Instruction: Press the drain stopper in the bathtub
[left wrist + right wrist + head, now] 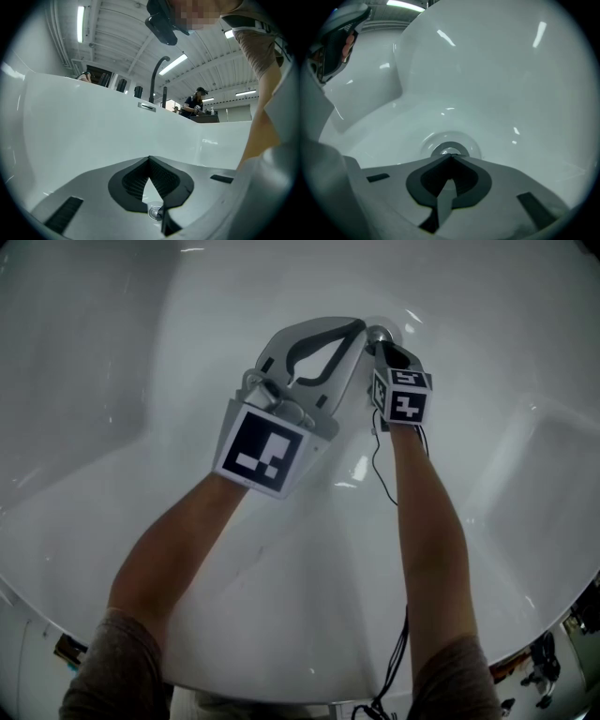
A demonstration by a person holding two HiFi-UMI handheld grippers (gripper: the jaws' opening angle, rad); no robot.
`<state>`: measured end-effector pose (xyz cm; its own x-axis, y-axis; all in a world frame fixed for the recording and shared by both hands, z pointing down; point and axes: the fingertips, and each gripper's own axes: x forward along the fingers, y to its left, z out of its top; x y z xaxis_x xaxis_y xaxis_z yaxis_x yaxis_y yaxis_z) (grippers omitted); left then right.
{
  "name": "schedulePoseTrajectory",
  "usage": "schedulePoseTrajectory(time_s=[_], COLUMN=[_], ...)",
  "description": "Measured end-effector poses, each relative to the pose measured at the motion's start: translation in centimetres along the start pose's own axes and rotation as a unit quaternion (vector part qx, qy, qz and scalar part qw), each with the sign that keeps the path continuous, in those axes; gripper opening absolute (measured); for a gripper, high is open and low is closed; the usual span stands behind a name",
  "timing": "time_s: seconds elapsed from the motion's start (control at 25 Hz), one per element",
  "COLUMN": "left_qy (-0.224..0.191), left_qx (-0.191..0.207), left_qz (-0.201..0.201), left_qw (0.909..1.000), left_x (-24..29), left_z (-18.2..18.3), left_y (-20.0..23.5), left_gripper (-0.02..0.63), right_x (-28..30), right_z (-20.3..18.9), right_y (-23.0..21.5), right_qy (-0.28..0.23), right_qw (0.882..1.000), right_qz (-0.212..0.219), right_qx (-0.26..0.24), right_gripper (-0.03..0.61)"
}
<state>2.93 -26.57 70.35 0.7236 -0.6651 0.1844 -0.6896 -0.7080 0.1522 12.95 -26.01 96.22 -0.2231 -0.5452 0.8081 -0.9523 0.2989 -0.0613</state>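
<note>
Reaching down from grey sleeves (112, 667) at the bottom of the head view: two bare forearms, each bringing a gripper low into the white bathtub (122, 362). Carrying the only print in sight: black-and-white square patterns on the left marker cube (262, 448) and the right marker cube (405, 399). Hanging clenched, tips meeting and gripping nothing: the left gripper (359, 326), just left of the chrome drain stopper (378, 333) in the tub floor. Pointing down at that stopper: the right gripper (382, 345), likewise pinched together on nothing. Trailing beside the right forearm: a black cable (380, 470).

Showing the stopper (449, 151) closest in the right gripper view, sitting in its round recess with the closed tips of the right gripper (451, 157) at its near edge; touching or just hovering, not being clear.

Looking elsewhere past the closed left gripper (150, 159) in the left gripper view: an overflow plate (146, 107) on the tub's far wall, a black curved faucet (157, 75), ceiling strip lights (172, 64), and a capped person (197, 101) standing far behind.
</note>
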Motion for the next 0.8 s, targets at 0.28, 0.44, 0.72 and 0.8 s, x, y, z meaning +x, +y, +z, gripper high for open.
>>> schedulePoseTrajectory(time_s=[0.28,0.44,0.72,0.8], left_qy=[-0.004,-0.002,-0.003,-0.002], left_qx=[-0.004,-0.005,-0.003,-0.002], left_qz=[0.007,0.009,0.013,0.012], left_qw=[1.0,0.9999,0.9999,0.9999], left_x=[-0.5,-0.73,-0.82,-0.82], left_z=[-0.1,-0.32,-0.12,-0.14], left_y=[0.57,0.61,0.92,0.88], left_gripper=[0.001,0.002,0.002,0.0], right_x=[0.22,0.3,0.29,0.23], right_z=[0.26,0.15,0.35,0.26], right_y=[0.36,0.3,0.17,0.19], right_qy=[0.014,0.029,0.035,0.029], right_qw=[0.999,0.998,0.997,0.998], right_qz=[-0.001,0.002,-0.01,-0.014], right_qx=[-0.037,-0.054,-0.064,-0.059], right_gripper=[-0.001,0.0,0.001,0.0])
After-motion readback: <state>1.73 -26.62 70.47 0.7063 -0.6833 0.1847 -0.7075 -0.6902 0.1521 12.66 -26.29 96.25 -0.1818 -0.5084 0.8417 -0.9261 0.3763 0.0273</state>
